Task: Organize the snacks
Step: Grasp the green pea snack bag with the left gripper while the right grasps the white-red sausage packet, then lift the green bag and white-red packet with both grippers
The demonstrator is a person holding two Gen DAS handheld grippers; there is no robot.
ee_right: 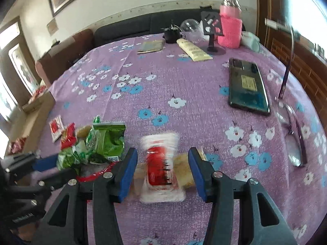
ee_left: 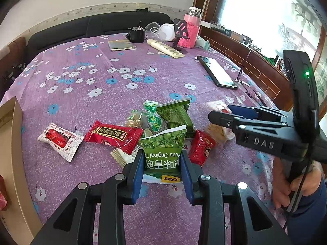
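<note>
While the left gripper clamps its blue pads on the green pea packet at the near edge of the snack pile, the right gripper stands with its jaws apart around a blurred white-and-red packet; whether its pads touch that packet cannot be told. Relative to the pile, which lies on the purple flowered tablecloth: a red wrapper with a black label lies on its left side, and a white-and-red sachet lies further left, apart from it. A second red wrapper sits just right of the pea packet. Green packets top the far side of the pile. A cardboard box stands well left of the pile at the table's edge. A dark phone lies beyond and to the right; a pink bottle and a cream tube stand far behind. A person's hand holds the right gripper's handle, right of the pile.
</note>
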